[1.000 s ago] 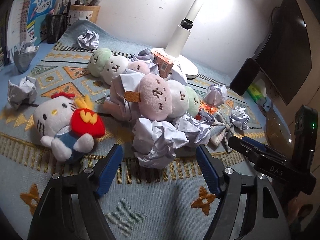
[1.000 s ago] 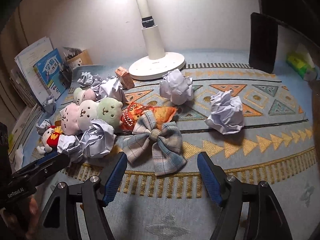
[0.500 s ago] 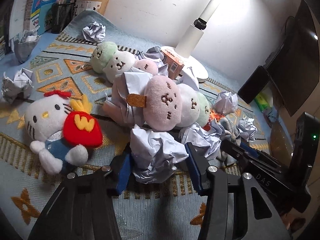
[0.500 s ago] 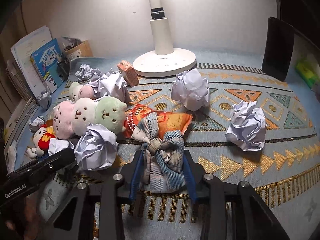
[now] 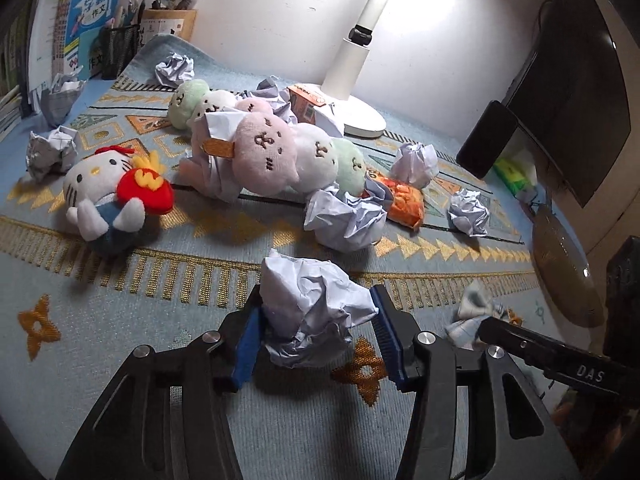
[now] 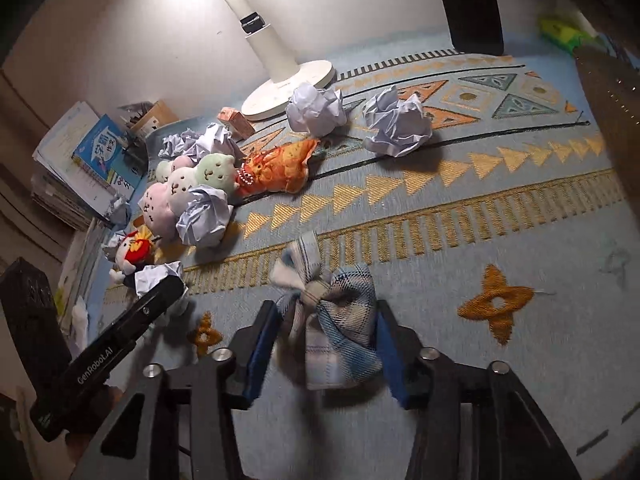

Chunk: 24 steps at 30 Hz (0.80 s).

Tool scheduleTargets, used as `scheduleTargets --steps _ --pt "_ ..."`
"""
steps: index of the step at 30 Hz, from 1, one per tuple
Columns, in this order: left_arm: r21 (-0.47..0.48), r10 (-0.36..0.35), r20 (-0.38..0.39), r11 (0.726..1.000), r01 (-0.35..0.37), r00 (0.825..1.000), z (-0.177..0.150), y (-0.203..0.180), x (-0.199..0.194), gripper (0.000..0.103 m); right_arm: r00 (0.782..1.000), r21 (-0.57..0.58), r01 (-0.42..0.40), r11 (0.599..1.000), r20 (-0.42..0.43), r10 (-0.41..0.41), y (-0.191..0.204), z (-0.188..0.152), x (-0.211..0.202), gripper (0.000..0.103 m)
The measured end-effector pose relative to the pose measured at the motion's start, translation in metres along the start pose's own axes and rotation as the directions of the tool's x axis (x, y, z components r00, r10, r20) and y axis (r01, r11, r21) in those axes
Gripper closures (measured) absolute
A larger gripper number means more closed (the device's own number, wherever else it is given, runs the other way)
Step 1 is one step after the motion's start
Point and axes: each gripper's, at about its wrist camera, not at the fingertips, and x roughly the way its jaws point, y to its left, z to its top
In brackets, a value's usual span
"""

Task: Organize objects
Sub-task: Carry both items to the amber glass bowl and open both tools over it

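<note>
My left gripper [image 5: 316, 330] is shut on a crumpled paper ball [image 5: 310, 306], held above the near part of the patterned mat [image 5: 120, 320]. My right gripper [image 6: 326, 344] is shut on a plaid fabric bow [image 6: 336, 320], also over the mat's near edge. The bow [image 5: 474, 314] and the right gripper's arm show at the lower right of the left wrist view. Further back lie a cat plush with a red pouch [image 5: 104, 196], two three-ball dango plushes [image 5: 300, 156], an orange plush [image 6: 276, 168] and several more paper balls [image 5: 346, 220].
A white lamp base [image 6: 288, 84] stands at the back by the wall, with a small orange box [image 6: 236, 120] beside it. Books and a pen holder [image 5: 116, 52] fill the back left. A black phone [image 5: 486, 138], a monitor and a woven basket [image 5: 564, 264] sit at the right.
Both grippers have closed on their objects and pulled back toward the near edge: the left with the paper ball, the right with the bow, which left the orange plush uncovered.
</note>
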Motion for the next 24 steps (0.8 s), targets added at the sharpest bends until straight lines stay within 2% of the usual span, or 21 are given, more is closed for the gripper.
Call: scheduleTargets --steps 1,3,7,10,11,12,13,14,15,17,20,24 --pt "0.006 -0.003 0.001 1.0 0.003 1.0 -0.001 0.0 0.0 0.054 0.999 -0.031 0.031 0.999 0.012 -0.031 0.002 -0.002 -0.006 0.027" --pt "-0.004 -0.007 0.003 1.0 0.007 1.0 -0.003 0.003 -0.001 0.054 0.996 -0.105 0.075 0.992 0.05 -0.07 0.007 -0.008 -0.016 0.022" --pt "-0.019 -0.017 0.019 1.0 0.017 1.0 -0.002 0.006 -0.002 0.054 0.994 -0.185 0.108 0.977 0.036 -0.103 0.01 -0.008 -0.014 0.022" --pt "0.008 -0.004 0.026 1.0 0.004 1.0 -0.002 0.0 -0.003 0.054 0.991 -0.216 0.133 0.967 0.038 -0.128 0.017 -0.008 -0.004 0.022" --pt "0.022 0.007 0.033 1.0 -0.007 0.999 -0.003 -0.003 -0.004 0.054 0.987 -0.225 0.159 0.961 0.036 -0.155 0.019 -0.009 0.001 0.026" --pt "0.037 0.016 0.04 0.999 -0.017 0.999 -0.003 -0.006 -0.005 0.054 0.985 -0.236 0.171 0.957 0.031 -0.168 0.021 -0.01 0.006 0.044" --pt "0.05 0.024 0.046 0.998 -0.027 0.999 -0.004 -0.009 -0.007 0.054 0.986 -0.247 0.162 0.955 0.016 -0.164 0.022 -0.011 0.012 0.052" --pt "0.061 0.035 0.052 0.997 -0.039 0.998 -0.004 -0.012 -0.008 0.054 0.983 -0.261 0.186 0.947 0.049 -0.179 0.024 -0.012 0.01 0.056" --pt "0.069 0.044 0.06 0.996 -0.048 0.997 -0.005 -0.014 -0.01 0.054 0.98 -0.271 0.197 0.942 0.059 -0.188 0.025 -0.011 0.01 0.071" --pt "0.074 0.033 0.071 0.997 -0.038 0.997 -0.005 -0.022 -0.016 0.054 0.984 -0.264 0.178 0.948 0.059 -0.169 0.022 -0.008 0.007 0.074" --pt "0.116 0.017 0.105 0.993 -0.03 0.994 0.0 -0.043 -0.03 0.054 0.983 -0.227 0.168 0.959 0.115 -0.145 0.013 -0.003 -0.015 0.074" --pt "0.178 -0.039 0.141 0.984 0.013 0.989 0.014 -0.089 -0.046 0.054 0.962 -0.15 0.177 0.973 0.233 -0.139 -0.01 0.012 -0.07 0.074"
